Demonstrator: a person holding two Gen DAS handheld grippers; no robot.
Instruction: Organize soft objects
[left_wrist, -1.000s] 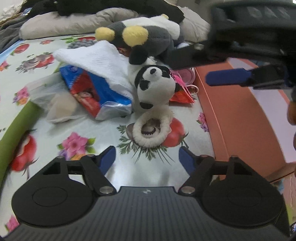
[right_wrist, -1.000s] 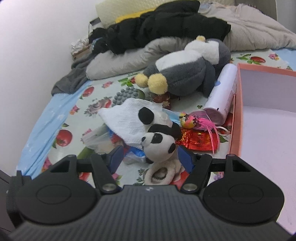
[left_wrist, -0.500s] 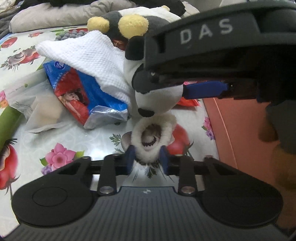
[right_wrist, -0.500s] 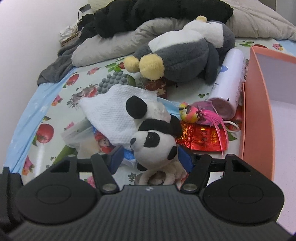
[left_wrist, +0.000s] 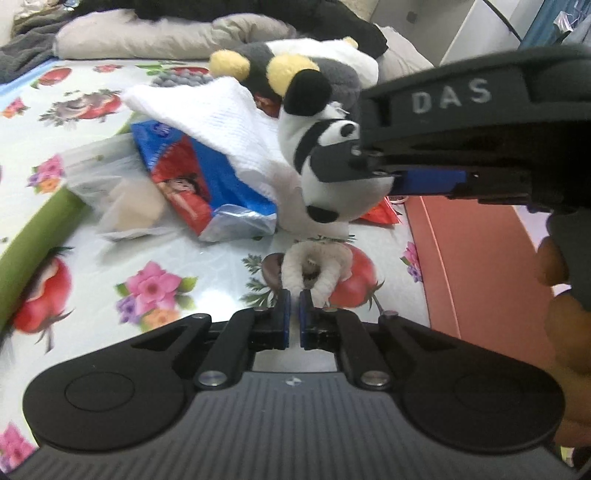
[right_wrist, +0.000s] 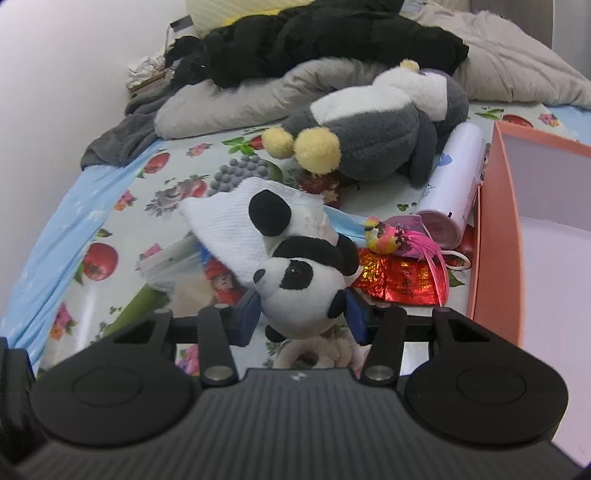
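Note:
A small black-and-white plush panda (right_wrist: 301, 291) (left_wrist: 332, 184) is lifted a little off the flowered cloth. My right gripper (right_wrist: 301, 314) is shut on its head, one blue pad on each side. My left gripper (left_wrist: 294, 321) is shut, with nothing between its pads; its tips touch the near edge of the white fluffy ring (left_wrist: 316, 266) below the panda. A large grey-and-white plush with yellow feet (right_wrist: 373, 122) lies behind. A white cloth (right_wrist: 229, 225) (left_wrist: 214, 122) lies beside the panda.
An orange box (right_wrist: 495, 236) with a pale inside stands at the right. A white tube (right_wrist: 454, 181), red foil packet (right_wrist: 402, 277), pink feathered toy (right_wrist: 395, 236), blue-red snack bag (left_wrist: 195, 184) and clear plastic bag (left_wrist: 110, 181) lie around. Pillows and dark clothes (right_wrist: 295, 40) pile behind.
My right gripper moved in and closed on the panda's head, then raised it. My left gripper closed at the fluffy ring's edge and now sits shut with no ring between its pads.

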